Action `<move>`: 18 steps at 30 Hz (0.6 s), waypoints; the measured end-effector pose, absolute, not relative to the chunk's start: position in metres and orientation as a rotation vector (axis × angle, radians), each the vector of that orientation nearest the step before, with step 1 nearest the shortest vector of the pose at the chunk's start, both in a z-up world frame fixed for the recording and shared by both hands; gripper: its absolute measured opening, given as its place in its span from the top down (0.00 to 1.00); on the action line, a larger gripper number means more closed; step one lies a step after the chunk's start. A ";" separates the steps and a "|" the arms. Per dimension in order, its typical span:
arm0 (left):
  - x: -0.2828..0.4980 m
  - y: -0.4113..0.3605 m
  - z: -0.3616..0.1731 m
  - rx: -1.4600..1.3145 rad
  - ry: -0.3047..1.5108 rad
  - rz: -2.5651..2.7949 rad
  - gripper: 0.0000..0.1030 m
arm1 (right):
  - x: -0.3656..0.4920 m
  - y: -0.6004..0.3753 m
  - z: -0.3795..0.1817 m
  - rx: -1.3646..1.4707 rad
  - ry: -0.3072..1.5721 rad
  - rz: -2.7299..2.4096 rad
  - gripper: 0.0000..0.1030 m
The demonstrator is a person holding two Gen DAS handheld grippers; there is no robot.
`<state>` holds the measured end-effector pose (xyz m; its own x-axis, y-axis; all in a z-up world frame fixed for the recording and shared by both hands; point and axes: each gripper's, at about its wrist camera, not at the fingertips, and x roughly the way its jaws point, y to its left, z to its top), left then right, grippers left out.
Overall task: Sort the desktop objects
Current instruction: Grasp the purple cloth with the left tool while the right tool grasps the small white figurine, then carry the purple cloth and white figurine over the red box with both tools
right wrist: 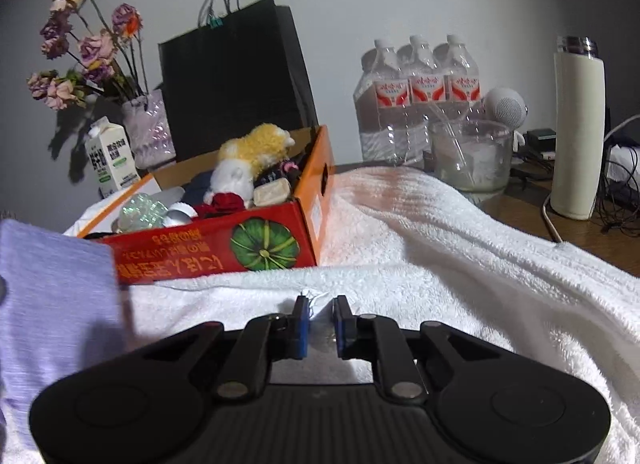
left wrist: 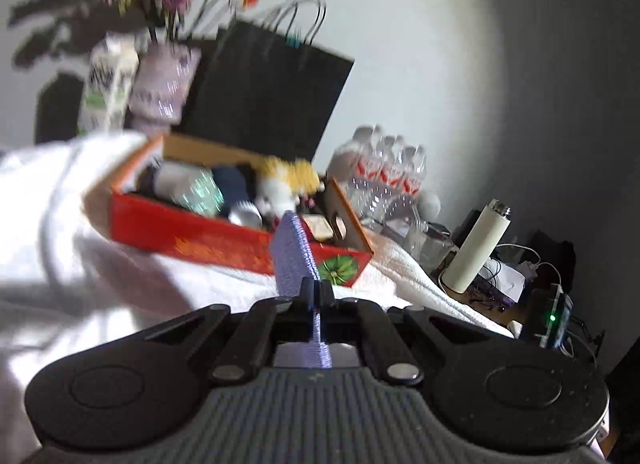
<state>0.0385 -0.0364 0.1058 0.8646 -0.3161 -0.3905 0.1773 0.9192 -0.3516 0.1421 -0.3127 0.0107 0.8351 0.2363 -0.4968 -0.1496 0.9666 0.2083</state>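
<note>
My left gripper (left wrist: 317, 296) is shut on a lavender cloth (left wrist: 294, 252), which stands edge-on between its fingers, just in front of the red-orange cardboard box (left wrist: 192, 236). The same cloth (right wrist: 56, 304) fills the left edge of the right wrist view. The box (right wrist: 208, 248) holds a yellow-white plush toy (right wrist: 256, 156), a soap bar (right wrist: 272, 192), a red item and several others. My right gripper (right wrist: 320, 316) hovers low over the white towel (right wrist: 440, 264), its jaws a small gap apart around a small clear item with white threads; contact is unclear.
Behind the box stand a black paper bag (right wrist: 236, 80), a vase of dried flowers (right wrist: 148, 132) and a milk carton (right wrist: 110, 160). At right are water bottles (right wrist: 416, 96), a glass bowl (right wrist: 472, 156), a cream thermos (right wrist: 576, 132) and cables.
</note>
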 end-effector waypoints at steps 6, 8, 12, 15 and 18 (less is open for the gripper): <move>-0.003 -0.023 0.130 -0.185 0.452 -0.165 0.97 | 0.079 -0.292 0.055 0.147 0.406 0.288 0.89; -0.014 -0.018 0.132 -0.189 0.441 -0.155 0.97 | 0.049 -0.284 0.069 0.144 0.358 0.324 0.89; -0.029 -0.011 0.133 -0.215 0.450 -0.191 0.97 | 0.004 -0.278 0.079 0.172 0.333 0.370 0.89; -0.037 -0.012 0.137 -0.210 0.441 -0.224 0.97 | -0.017 -0.274 0.076 0.188 0.350 0.380 0.89; -0.036 -0.012 0.142 -0.219 0.436 -0.280 0.97 | -0.031 -0.271 0.072 0.173 0.378 0.378 0.89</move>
<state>-0.0359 -0.0122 0.1416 0.8693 -0.3120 -0.3835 0.2188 0.9384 -0.2675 -0.0311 -0.2706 0.0721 0.8607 0.3904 -0.3268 -0.3268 0.9158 0.2333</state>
